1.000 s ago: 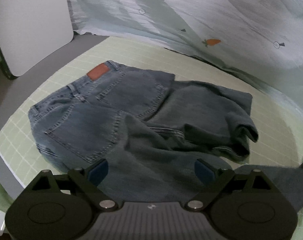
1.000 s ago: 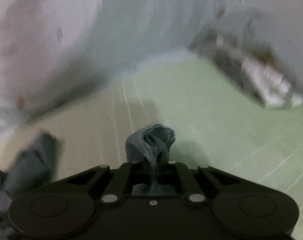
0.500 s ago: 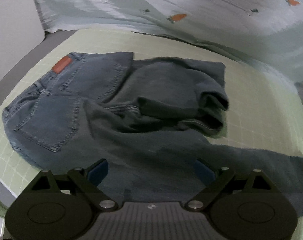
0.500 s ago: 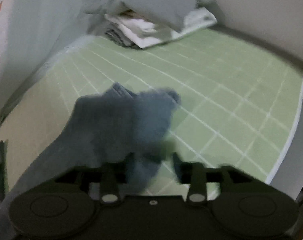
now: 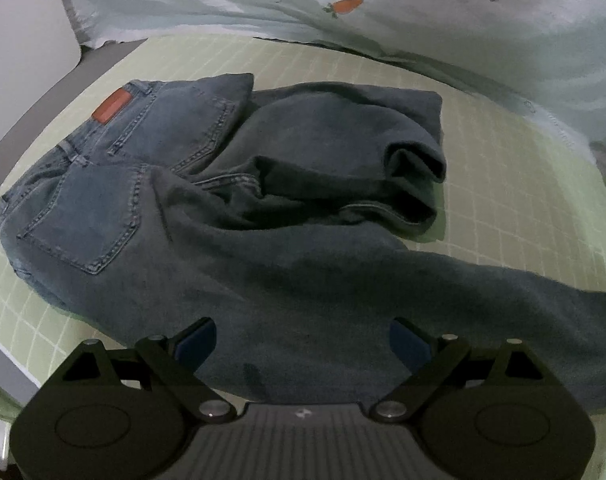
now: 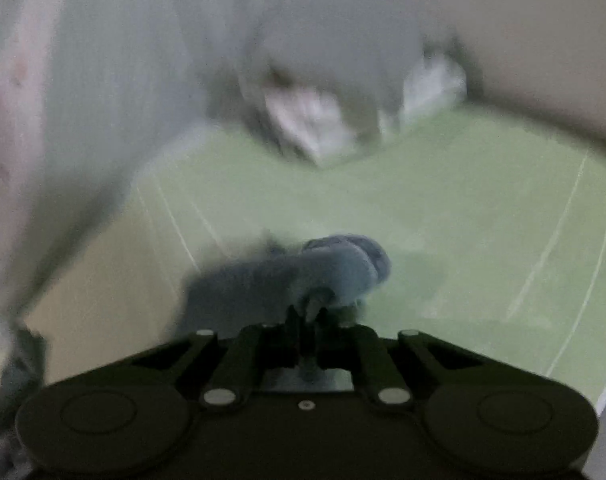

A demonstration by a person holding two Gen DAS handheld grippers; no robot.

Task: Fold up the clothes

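Jeans [image 5: 231,216] lie back side up on the green grid mat [image 5: 503,184], and your left gripper [image 5: 303,340] hovers just above the nearest stretch of leg with its jaws spread wide and nothing between them. Your right gripper [image 6: 309,312] has its jaws pressed together on a bunched bit of denim, most likely the hem of that same leg, though its view is too blurred to be sure. Beyond the left gripper, that leg runs off to the right of the seat, while the other leg is doubled back and rumpled just past it. Farther still, the orange patch [image 5: 113,107] marks the waistband at the far left of the jeans. To do this step well, judging from the layout, pull the pinched end until the leg lies taut and flat, and use your free left gripper to pin the cloth near the seat so the jeans don't drag. Behind them hangs a carrot-print sheet [image 5: 343,8]; past the right gripper sits a blurred pile of pale laundry [image 6: 315,120].
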